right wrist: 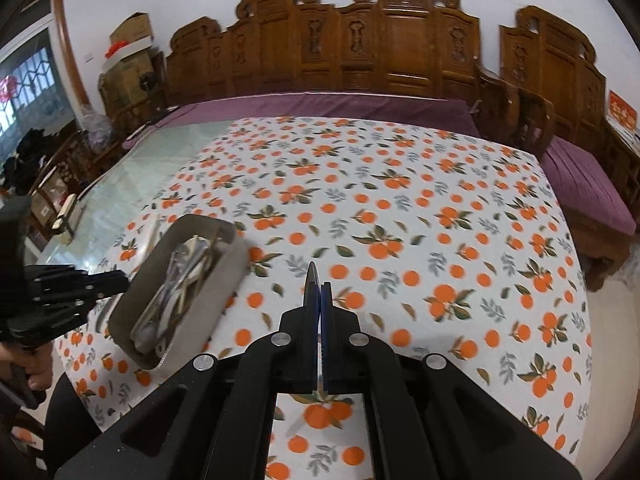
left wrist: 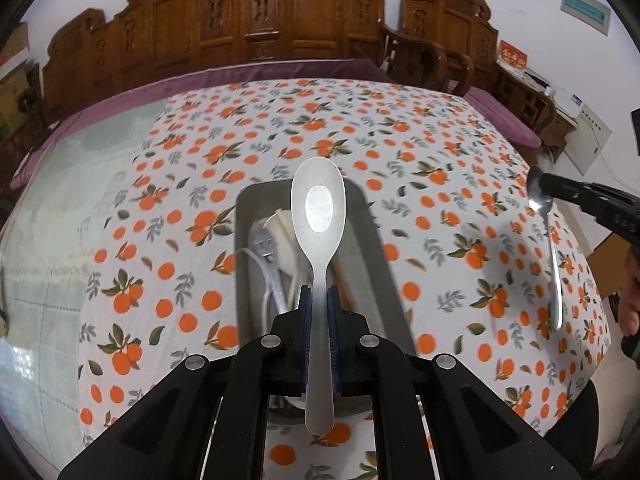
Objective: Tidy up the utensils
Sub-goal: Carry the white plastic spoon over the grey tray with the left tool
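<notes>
At frame centre, left gripper (left wrist: 319, 294) jaws clamp a white plastic spoon (left wrist: 319, 216) over the grey rectangular tray (left wrist: 362, 216); right gripper (right wrist: 317, 286) jaws pinch a slim metal spoon (left wrist: 554, 264).

Tablecloth (right wrist: 400, 208) beyond the utensil-filled tray (right wrist: 224, 280) lies open

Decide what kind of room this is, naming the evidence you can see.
Probably a home living or dining room: a carved wooden bench with a purple cushion, and a table under an orange-print tablecloth.
</notes>
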The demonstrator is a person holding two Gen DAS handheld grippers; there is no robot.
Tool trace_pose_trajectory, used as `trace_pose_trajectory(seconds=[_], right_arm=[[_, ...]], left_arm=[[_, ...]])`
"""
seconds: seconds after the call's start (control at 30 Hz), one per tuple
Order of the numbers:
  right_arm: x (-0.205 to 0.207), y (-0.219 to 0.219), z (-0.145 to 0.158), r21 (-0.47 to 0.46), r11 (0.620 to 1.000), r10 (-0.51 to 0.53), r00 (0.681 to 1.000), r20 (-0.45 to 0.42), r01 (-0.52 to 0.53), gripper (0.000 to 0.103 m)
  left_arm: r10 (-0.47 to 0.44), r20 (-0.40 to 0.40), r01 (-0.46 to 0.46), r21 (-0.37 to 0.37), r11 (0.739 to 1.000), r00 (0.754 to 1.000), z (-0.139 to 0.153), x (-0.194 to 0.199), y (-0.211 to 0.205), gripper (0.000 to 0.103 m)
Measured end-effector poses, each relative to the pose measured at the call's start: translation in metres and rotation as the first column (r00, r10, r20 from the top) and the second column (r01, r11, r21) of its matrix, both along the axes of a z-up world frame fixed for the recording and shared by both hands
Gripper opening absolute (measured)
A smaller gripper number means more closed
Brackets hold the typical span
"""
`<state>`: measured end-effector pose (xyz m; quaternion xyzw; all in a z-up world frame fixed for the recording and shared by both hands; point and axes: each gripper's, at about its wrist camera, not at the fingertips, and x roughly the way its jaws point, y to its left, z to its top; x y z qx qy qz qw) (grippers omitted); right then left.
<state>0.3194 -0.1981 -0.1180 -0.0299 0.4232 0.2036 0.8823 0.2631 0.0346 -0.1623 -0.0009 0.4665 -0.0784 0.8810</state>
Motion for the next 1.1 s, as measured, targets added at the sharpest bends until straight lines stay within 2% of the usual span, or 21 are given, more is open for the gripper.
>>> trace_pose_trajectory(seconds=[0.23,0.57,0.97,1.0,1.1], right_arm=[[0.002,0.019,0.0,0.006,1.0,0.03,1.0,-0.008,-0.03,0.002],[0.003,0.044,0.012,0.026,0.996,0.082,0.997,0.007,-0.083,0.002],[0.002,0.073,0.016,0.035,0.99,0.134,0.991,0.009,-0.134,0.002],[0.003,0.075,0.016,0.036,0.99,0.136,0.991,0.009,-0.137,0.002],[0.005,0.081,0.015,0.039,0.989,0.144,0.99,0.009,-0.144,0.002]], left_arm=[[0.035,-0.03,-0.035,-0.005,0.999,0.999,-0.018,0.013,0.015,0.007],[0.05,-0.062,-0.051,-0.007,0.999,0.997,-0.04,0.03,0.016,0.007],[0.05,-0.071,-0.05,-0.003,0.999,0.996,-0.045,0.037,0.018,0.007],[0.049,-0.071,-0.049,-0.003,0.999,0.996,-0.044,0.037,0.019,0.008],[0.049,-0.055,-0.049,-0.001,0.999,0.997,-0.038,0.031,0.022,0.02]])
